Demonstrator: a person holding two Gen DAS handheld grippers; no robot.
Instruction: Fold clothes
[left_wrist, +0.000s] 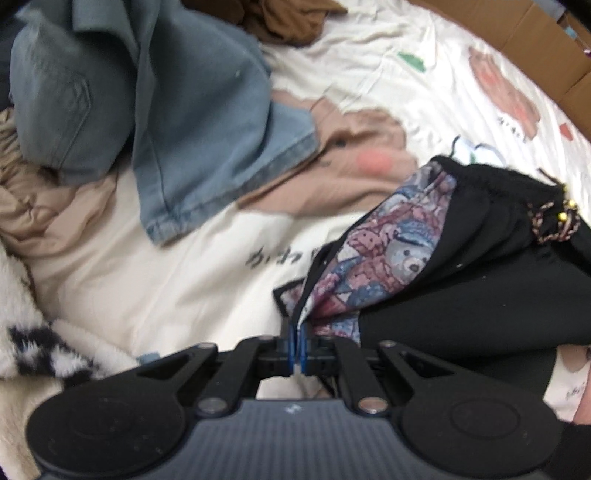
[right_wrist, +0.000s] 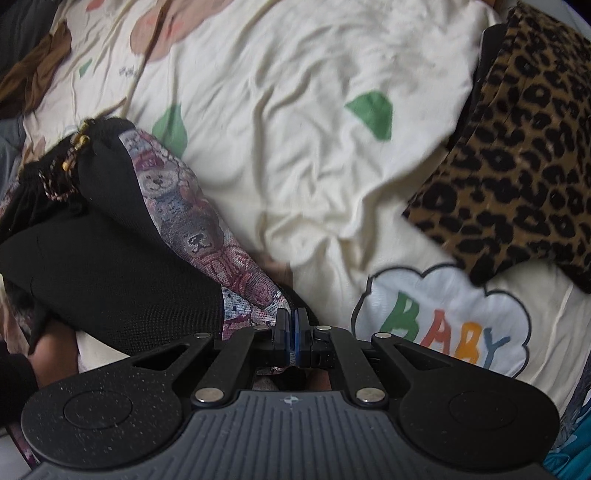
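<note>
Grippers (left_wrist: 297, 334) (right_wrist: 291, 326) pinching garment (left_wrist: 461, 280) (right_wrist: 110, 258), stretched between

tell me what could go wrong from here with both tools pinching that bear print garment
1. Each tool, left and right, pinches only a thin edge of the black bear print garment, so the fabric could slip out.
2. The garment hangs bunched, so laying it down may trap creases.
3. The denim piece and leopard print piece lie close, crowding the bedsheet.
</note>
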